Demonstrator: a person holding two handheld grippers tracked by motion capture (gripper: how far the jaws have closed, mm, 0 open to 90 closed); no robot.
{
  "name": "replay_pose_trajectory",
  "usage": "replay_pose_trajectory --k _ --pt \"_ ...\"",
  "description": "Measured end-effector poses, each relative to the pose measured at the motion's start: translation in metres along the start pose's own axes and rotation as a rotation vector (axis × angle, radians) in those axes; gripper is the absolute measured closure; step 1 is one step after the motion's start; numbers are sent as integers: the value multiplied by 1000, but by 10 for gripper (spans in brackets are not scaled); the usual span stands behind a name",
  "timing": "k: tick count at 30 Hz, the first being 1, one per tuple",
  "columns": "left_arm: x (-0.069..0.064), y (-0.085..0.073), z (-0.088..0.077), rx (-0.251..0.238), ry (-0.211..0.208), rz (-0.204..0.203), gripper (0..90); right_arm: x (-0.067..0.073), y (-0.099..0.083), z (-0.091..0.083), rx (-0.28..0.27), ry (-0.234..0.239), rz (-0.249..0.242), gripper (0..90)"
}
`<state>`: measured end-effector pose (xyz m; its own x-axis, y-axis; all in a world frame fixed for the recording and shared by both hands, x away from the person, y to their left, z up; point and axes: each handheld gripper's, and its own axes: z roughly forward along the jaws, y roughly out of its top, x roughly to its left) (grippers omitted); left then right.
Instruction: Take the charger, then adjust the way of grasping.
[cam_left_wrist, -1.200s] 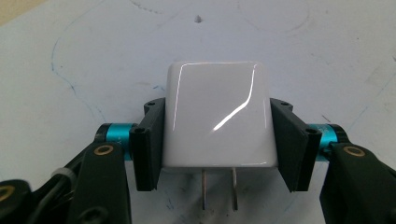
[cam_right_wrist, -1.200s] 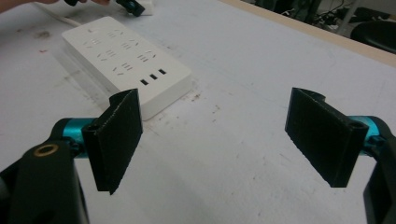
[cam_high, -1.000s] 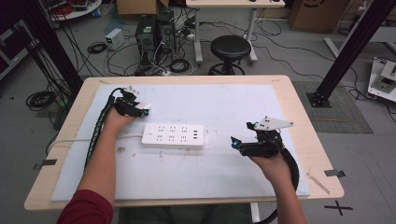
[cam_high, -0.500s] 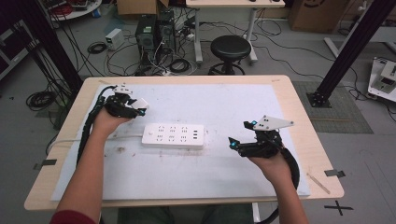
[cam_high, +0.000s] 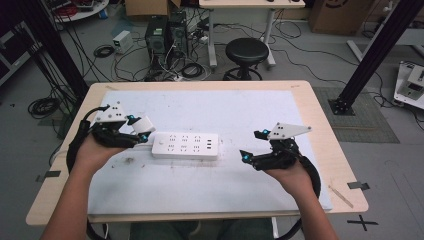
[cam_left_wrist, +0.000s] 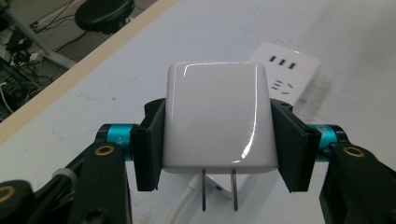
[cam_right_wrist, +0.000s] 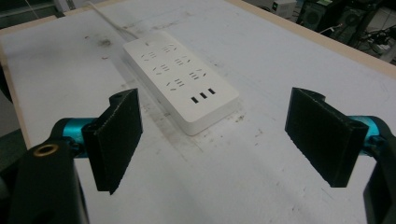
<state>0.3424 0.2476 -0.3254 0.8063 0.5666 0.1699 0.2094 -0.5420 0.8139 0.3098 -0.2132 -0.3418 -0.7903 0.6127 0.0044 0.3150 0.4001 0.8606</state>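
Observation:
A white power strip (cam_high: 185, 145) lies in the middle of the white mat (cam_high: 225, 110), its sockets facing up; it is also in the right gripper view (cam_right_wrist: 180, 77) and partly in the left gripper view (cam_left_wrist: 289, 77). My left gripper (cam_high: 142, 131) is shut on a white plug adapter (cam_left_wrist: 217, 121), held in the air just left of the strip's left end. The adapter's two metal prongs (cam_left_wrist: 218, 189) point down toward the camera. My right gripper (cam_high: 250, 155) hovers to the right of the strip with its jaws wide open and nothing between its pads (cam_right_wrist: 119, 135).
The strip's white cord (cam_right_wrist: 109, 21) runs off toward the table's left edge. The wooden table rim (cam_high: 327, 150) frames the mat. A black stool (cam_high: 246, 52), computer cases and cables stand on the floor beyond the far edge.
My left gripper came from the far left part of the mat toward the near side and to the strip's left end, rising with the adapter in its jaws. The right gripper stayed put.

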Motion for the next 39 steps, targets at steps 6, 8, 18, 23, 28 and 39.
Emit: replay_pose_trajectory --k 6,8,18,23,28,39 --pt "-17 -7 -3 -21 -40 31 425 -1 -3 2 4 9 -9 194" --pt "-21 -9 -1 -30 -54 36 425 -3 -3 4 8 12 -11 193" --pt "-52 -15 24 -118 -158 89 424 5 -6 18 17 80 9 194" --pt "-74 -16 37 -174 -185 150 424 16 -8 28 22 130 30 193" --pt "-98 -14 44 -207 -177 239 424 28 -12 41 19 199 85 193" --pt "-136 -19 51 -222 -106 448 424 51 -19 62 9 330 213 193"
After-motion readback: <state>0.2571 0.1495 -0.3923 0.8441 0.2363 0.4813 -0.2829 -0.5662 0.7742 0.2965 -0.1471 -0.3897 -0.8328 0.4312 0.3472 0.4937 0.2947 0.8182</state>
